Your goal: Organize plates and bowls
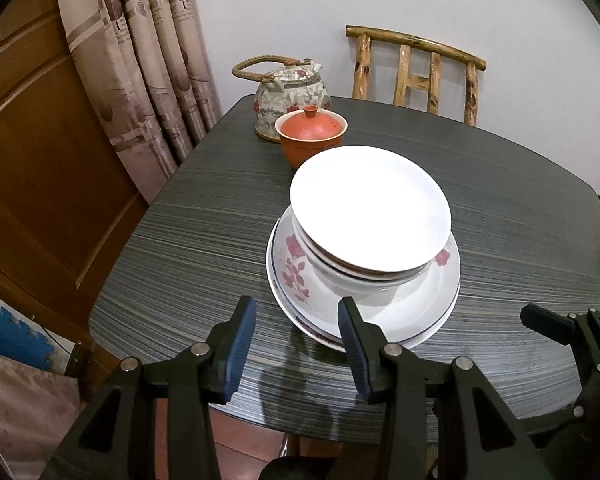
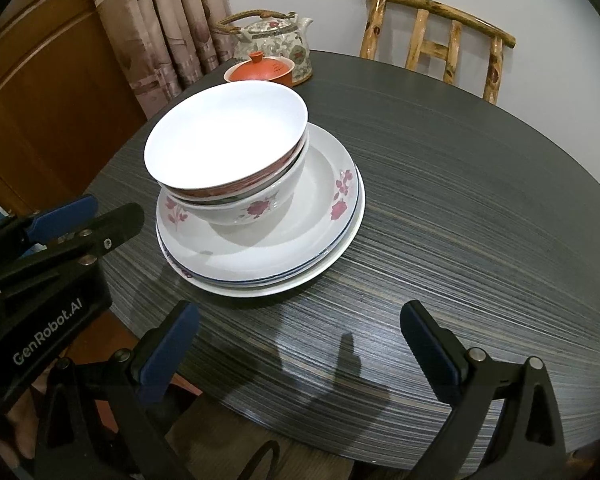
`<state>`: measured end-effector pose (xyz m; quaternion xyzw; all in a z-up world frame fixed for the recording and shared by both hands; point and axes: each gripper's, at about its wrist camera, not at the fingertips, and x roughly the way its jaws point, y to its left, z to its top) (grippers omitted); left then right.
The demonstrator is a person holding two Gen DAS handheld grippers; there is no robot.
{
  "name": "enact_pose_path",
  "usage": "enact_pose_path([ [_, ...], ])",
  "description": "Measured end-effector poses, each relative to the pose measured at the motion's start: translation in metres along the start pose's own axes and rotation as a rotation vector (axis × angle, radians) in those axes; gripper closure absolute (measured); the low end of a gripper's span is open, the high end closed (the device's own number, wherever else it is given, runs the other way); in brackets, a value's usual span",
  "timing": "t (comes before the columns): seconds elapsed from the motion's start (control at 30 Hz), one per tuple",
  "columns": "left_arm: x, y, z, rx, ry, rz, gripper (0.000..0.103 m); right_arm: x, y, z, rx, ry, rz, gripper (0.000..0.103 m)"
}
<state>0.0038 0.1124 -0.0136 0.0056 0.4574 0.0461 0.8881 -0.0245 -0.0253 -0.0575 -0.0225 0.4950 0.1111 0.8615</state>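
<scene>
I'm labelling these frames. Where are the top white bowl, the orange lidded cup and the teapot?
top white bowl [image 2: 224,136]: right wrist view, inner surface.
orange lidded cup [image 1: 311,123]: left wrist view, on its lid.
teapot [image 1: 278,110]: left wrist view, patterned body.

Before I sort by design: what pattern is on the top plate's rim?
Pink-red flowers with a thin blue edge line on the top plate, clearest in right wrist view.

Both wrist views near the table [image 1: 180,240] edge, angled down, sharing the stacked dishes [image 2: 260,200]

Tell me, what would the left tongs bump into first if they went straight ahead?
Probably the near rim of the stacked plates. The left tongs are open and point at it, with bowls piled behind. Depth is hard to judge.
</scene>
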Motion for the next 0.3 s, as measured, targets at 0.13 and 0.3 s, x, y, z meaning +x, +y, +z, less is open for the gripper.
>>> enact_pose_path([
  [0.13, -0.0005, -0.0009, 0.0006, 0.003, -0.011, -0.013, 0.06, 0.0013, 0.0009, 0.0001, -0.001, 0.004, 0.001, 0.003],
  [0.3, -0.0027, -0.0038, 0.0011, 0.016, -0.024, -0.016, 0.06, 0.0009, 0.0006, -0.0003, -0.003, 0.003, 0.001, 0.003],
])
